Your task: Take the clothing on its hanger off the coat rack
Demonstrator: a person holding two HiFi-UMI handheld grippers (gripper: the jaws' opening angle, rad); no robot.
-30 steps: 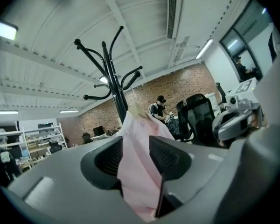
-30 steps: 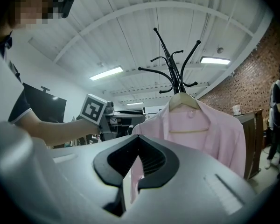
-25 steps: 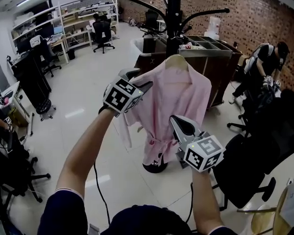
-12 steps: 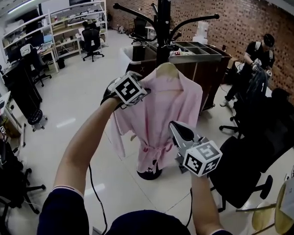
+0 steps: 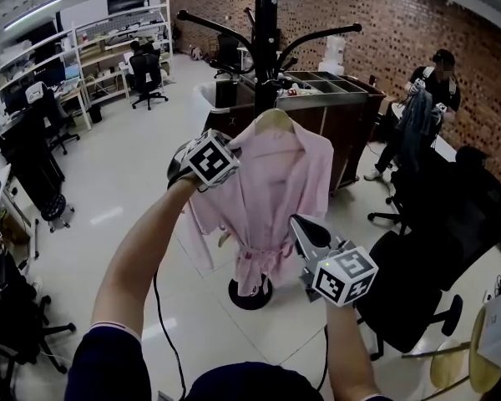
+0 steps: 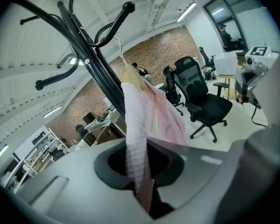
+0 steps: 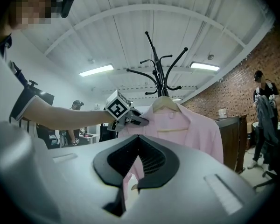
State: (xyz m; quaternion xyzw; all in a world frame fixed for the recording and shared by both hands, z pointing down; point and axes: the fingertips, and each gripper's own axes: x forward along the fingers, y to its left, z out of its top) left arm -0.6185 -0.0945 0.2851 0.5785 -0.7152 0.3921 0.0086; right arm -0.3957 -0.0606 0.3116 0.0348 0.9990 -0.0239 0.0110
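Note:
A pink robe (image 5: pixel 275 199) hangs on a pale hanger (image 5: pixel 274 119) hooked over an arm of the black coat rack (image 5: pixel 267 23). My left gripper (image 5: pixel 236 153) is at the robe's left shoulder, and its jaws are closing with a fold of the pink fabric (image 6: pixel 136 139) pinched between them. In the right gripper view the same left gripper (image 7: pixel 141 121) touches the robe (image 7: pixel 186 129) below the hanger (image 7: pixel 165 102). My right gripper (image 5: pixel 299 222) hovers lower, in front of the robe's right side and clear of it, shut with nothing held.
The rack's round base (image 5: pixel 250 295) stands on the pale floor. A dark wooden cabinet (image 5: pixel 351 124) is right behind the rack. A black office chair (image 5: pixel 417 282) sits close on the right. A person (image 5: pixel 426 98) stands by the brick wall, and desks line the far left.
My left gripper has moved in onto the robe's left shoulder and its jaws have closed on the fabric. The right gripper has stayed nearly where it was.

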